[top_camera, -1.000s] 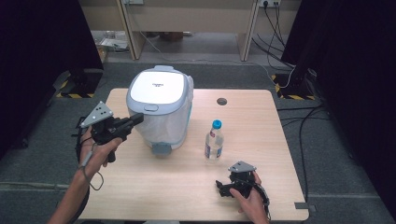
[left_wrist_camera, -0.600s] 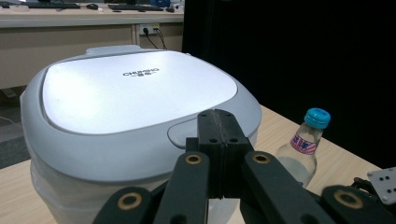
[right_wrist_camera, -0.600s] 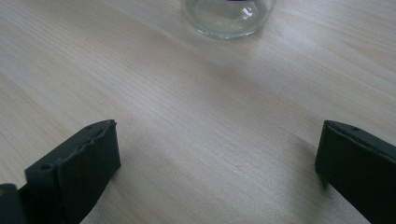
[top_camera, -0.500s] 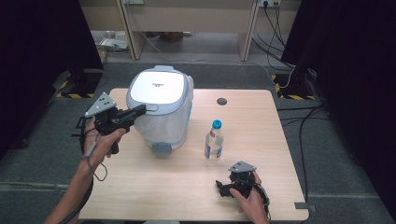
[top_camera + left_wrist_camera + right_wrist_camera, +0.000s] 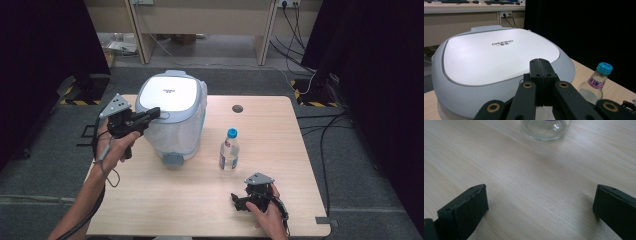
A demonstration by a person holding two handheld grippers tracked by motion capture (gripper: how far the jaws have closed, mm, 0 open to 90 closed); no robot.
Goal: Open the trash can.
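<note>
My left hand-held gripper, jaws pressed together and empty, hovers at the lid of the rice cooker near the bench's far-left corner. Bulky, stiff, smooth plastic: I judge the front latch the place to press. My right hand-held gripper rests agape.

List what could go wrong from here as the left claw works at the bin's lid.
1. The left claw, jaws shut, is at the edge of the bin's lid; pressing there might tip or slide the bin.
2. The bottle stands close beside the bin, so a shifting bin could topple it.
</note>
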